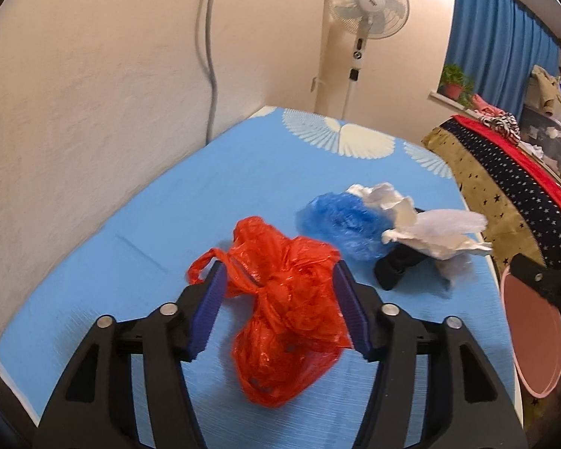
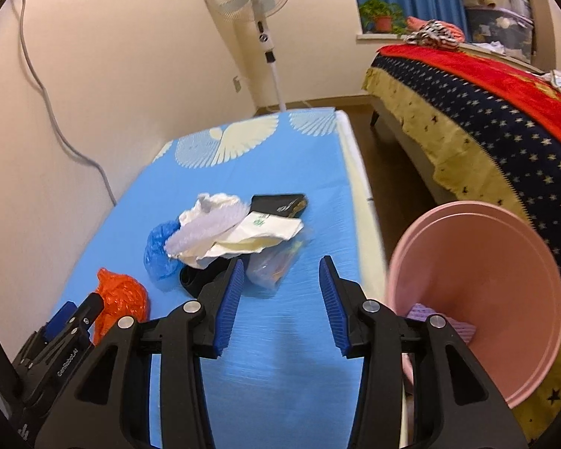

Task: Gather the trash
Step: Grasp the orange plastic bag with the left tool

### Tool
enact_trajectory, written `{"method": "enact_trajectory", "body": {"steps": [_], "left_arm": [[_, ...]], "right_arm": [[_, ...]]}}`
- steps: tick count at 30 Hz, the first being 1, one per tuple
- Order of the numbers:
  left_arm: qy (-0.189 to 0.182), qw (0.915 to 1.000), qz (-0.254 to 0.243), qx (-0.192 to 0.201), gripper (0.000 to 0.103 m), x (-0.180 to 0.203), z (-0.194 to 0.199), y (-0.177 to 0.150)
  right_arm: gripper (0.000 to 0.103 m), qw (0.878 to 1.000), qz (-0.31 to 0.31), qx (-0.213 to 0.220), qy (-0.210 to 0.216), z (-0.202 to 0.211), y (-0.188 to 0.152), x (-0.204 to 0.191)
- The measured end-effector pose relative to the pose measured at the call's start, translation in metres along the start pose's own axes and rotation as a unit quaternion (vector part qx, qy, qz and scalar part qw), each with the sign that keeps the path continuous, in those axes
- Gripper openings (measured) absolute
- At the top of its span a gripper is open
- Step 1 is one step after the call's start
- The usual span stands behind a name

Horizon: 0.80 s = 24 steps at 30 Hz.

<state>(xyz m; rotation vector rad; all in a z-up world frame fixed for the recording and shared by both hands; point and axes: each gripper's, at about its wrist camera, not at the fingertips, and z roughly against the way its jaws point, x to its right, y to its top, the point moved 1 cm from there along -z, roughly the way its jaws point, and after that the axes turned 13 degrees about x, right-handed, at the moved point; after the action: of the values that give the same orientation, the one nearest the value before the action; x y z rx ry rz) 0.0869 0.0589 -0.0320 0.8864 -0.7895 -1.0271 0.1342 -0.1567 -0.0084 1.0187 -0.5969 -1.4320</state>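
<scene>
left tongs (image 1: 278, 288) astride the red bag (image 1: 284, 310), pads touching it

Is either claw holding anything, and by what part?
The left claw straddles the red bag at its middle; a firm grip can't be told. The right claw holds nothing.

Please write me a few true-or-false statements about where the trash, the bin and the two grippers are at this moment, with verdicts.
1. The left gripper has the red plastic bag between its fingers. True.
2. The right gripper is carrying the blue bag. False: it is open and empty; the blue bag lies on the table.
3. The pink bin is empty. False: something purple lies inside.
4. White crumpled paper lies next to the blue bag. True.
</scene>
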Motion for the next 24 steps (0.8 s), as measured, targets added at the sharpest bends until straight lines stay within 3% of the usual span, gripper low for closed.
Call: {"method": "enact_trajectory", "body": {"steps": [6,16,20,24], "left_arm": [[0.004,0.9997,0.013,-0.022,0.058,-0.008,-0.012,-0.006],[-0.023,0.9991,0.008,-0.034,0.057,0.003,-0.020,-0.007],[-0.032,0.9986,0.011,-0.041,0.053,0.005,-0.022,-0.008],[-0.039,0.9981,0.020,-0.044,0.048,0.005,-0.023,-0.009]], "right_arm": [[0.043,1.000,-0.007,-0.028,0.003,-0.032,-0.013,-0.006],[0.042,0.999,-0.026,-0.040,-0.008,-0.054,-0.016,-0.002],[0.025,0.999,-0.024,-0.041,-0.008,-0.053,-0.015,0.002],[0.015,0.999,-0.018,-0.040,-0.007,-0.047,-0.013,0.004]]}}
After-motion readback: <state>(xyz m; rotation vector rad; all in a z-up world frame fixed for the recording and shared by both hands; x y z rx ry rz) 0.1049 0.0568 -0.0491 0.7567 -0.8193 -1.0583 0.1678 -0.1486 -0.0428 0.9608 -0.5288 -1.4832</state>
